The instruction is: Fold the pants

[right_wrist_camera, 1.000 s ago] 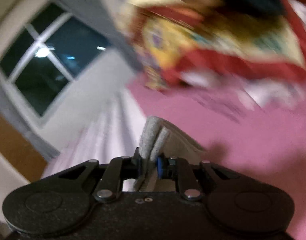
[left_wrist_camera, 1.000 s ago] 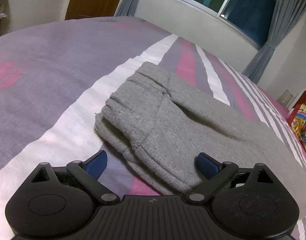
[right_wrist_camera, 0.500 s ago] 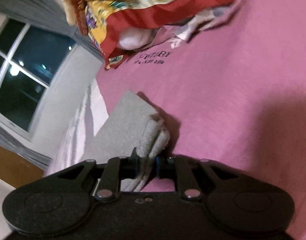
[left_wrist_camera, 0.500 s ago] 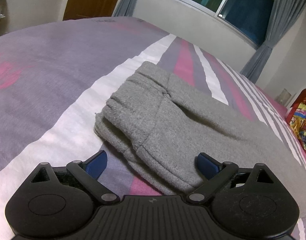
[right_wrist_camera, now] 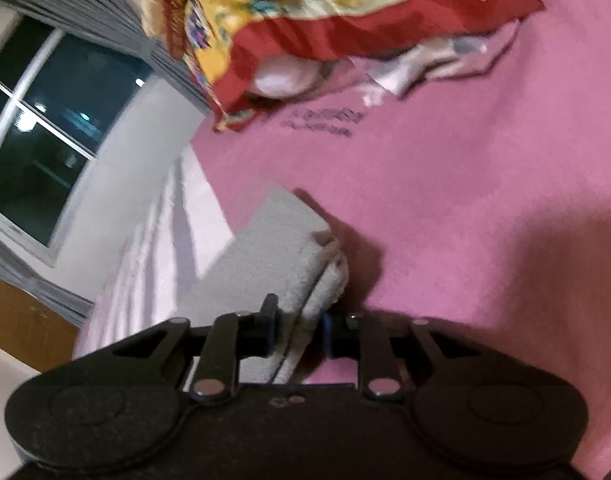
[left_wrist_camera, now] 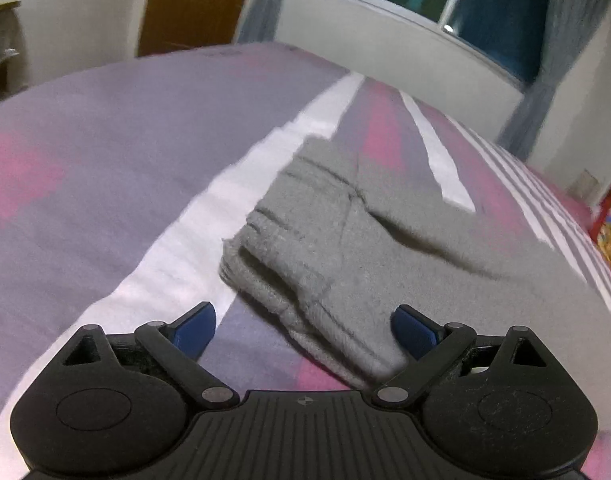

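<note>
Striped bedding [left_wrist_camera: 105,168] in purple, pink and white carries the grey pants [left_wrist_camera: 345,248], folded over and lying flat just ahead of the left gripper [left_wrist_camera: 303,326], whose jaws stand wide apart on nothing. On the pink stretch, the right gripper [right_wrist_camera: 297,330] has just been opening, the pants' folded hem [right_wrist_camera: 289,256] between its jaws, seemingly loose. Beyond lie a red-and-yellow blanket [right_wrist_camera: 305,20] and a dark window [right_wrist_camera: 45,120].

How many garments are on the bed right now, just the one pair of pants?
1: the grey knit pants, folded, lying across the striped purple-pink bedsheet, one end between the right gripper jaws. The red-yellow patterned bundle may hide others.
</note>
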The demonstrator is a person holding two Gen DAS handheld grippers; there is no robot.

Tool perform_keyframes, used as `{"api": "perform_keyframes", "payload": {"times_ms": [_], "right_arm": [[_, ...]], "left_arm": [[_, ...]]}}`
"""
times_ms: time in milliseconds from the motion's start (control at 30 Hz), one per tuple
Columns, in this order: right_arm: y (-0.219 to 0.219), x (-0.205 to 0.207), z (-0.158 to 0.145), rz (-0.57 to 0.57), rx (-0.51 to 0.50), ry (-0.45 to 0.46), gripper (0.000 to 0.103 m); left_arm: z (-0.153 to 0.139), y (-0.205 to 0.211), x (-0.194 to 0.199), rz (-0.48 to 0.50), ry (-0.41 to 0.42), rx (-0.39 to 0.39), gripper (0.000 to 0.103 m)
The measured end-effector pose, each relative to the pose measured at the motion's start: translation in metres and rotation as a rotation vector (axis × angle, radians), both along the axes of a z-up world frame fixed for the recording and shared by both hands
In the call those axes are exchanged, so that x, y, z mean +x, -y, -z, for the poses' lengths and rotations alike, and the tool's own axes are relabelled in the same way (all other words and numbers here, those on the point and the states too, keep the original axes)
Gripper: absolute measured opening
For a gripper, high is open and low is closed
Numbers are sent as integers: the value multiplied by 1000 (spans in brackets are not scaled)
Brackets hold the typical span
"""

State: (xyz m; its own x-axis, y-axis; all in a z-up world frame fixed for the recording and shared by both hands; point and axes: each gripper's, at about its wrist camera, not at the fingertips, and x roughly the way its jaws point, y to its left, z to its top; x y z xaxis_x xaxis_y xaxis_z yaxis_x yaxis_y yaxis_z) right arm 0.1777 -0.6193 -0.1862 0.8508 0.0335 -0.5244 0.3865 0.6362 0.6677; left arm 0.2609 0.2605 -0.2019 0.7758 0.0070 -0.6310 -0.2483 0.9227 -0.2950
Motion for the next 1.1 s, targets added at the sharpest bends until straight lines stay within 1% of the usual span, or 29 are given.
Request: {"api": "perform_keyframes", "payload": {"times_ms": [33, 100, 133, 167, 233, 333, 400, 467, 533, 600, 667, 733, 800, 867, 933, 967, 1000, 1067, 1100], "right_arm": [[3, 3, 7, 13, -5, -54, 19], [7, 4, 11, 29, 33, -58, 17], [4, 7, 8, 35, 18, -70, 18], [-3, 13, 1, 42, -33, -91, 18], [-14, 21, -10, 61, -94, -113, 17], [-32, 34, -31, 79, -153, -103, 17], [-52, 52, -51, 53, -207, -91, 17], [-78, 74, -71, 4, -252, -73, 17], [-107, 95, -88, -59, -283, -40, 17], [-147, 120, -104, -151, -325, -3, 17], [-198, 145, -115, -273, -368, 34, 17], [-245, 164, -117, -391, -392, 65, 17], [-299, 179, -109, -533, -396, 86, 17], [-345, 186, -94, -666, -397, 80, 17], [-388, 183, -74, -798, -442, 68, 17], [-410, 176, -62, -860, -493, 72, 17], [-424, 169, -53, -899, -541, 71, 17], [-447, 155, -35, -948, -684, 64, 17], [-455, 146, -28, -957, -744, 78, 18]], "left_arm": [[0, -1, 1, 6, -1, -6, 97], [0, -2, 4, 19, -5, -8, 100], [0, -3, 5, 24, -4, -7, 100], [1, -3, 5, 30, 0, -6, 101], [2, -3, 3, 37, 12, -9, 102], [4, -6, -2, 52, 29, -17, 102], [4, -8, -4, 58, 37, -30, 102], [2, -10, -6, 63, 35, -41, 102], [0, -10, -9, 70, 29, -39, 102], [-2, -11, -15, 81, 25, -34, 102], [-4, -13, -23, 87, 25, -35, 102], [-6, -16, -31, 87, 27, -41, 102], [-8, -18, -38, 90, 25, -47, 102], [-10, -17, -46, 105, 18, -33, 102], [-11, -16, -52, 126, 8, -10, 102], [-12, -15, -56, 140, 3, 8, 102], [-13, -13, -58, 146, 1, 20, 102], [-13, -11, -65, 157, 0, 37, 102], [-14, -11, -68, 159, 1, 40, 102]]}}
